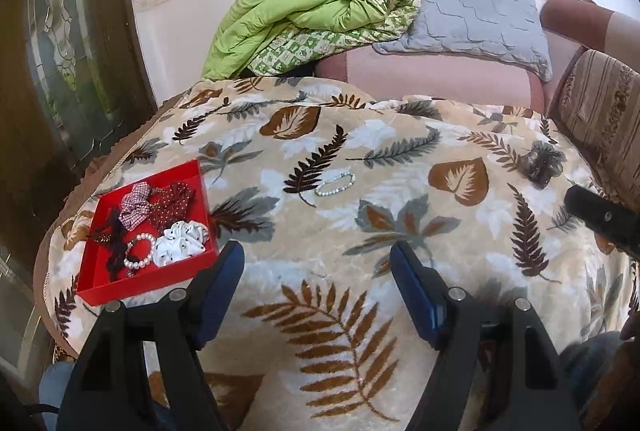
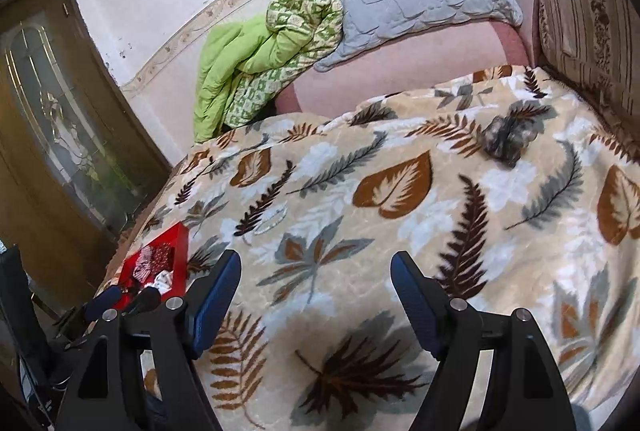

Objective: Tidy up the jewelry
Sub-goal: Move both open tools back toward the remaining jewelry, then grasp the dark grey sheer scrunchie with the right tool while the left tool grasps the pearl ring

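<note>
A red tray (image 1: 102,281) lies on the leaf-print blanket at the left. It holds a pearl bracelet (image 1: 140,252), a white scrunchie (image 1: 182,241), a checked bow, a dotted red bow and a dark lace piece. A loose pearl bracelet (image 1: 335,184) lies on the blanket mid-frame, faint in the right wrist view (image 2: 274,219). A grey-black scrunchie (image 1: 541,162) lies at the far right, also in the right wrist view (image 2: 508,140). My left gripper (image 1: 318,255) is open and empty, just right of the tray. My right gripper (image 2: 316,265) is open and empty above the blanket; the tray (image 2: 182,251) is to its left.
The blanket (image 1: 360,311) covers a rounded surface. Behind it stand a pink sofa (image 1: 432,75) with a grey pillow (image 1: 472,11) and a green quilt (image 1: 288,19). A striped cushion (image 1: 600,103) is at the right. A glazed wooden door (image 1: 60,51) is at the left.
</note>
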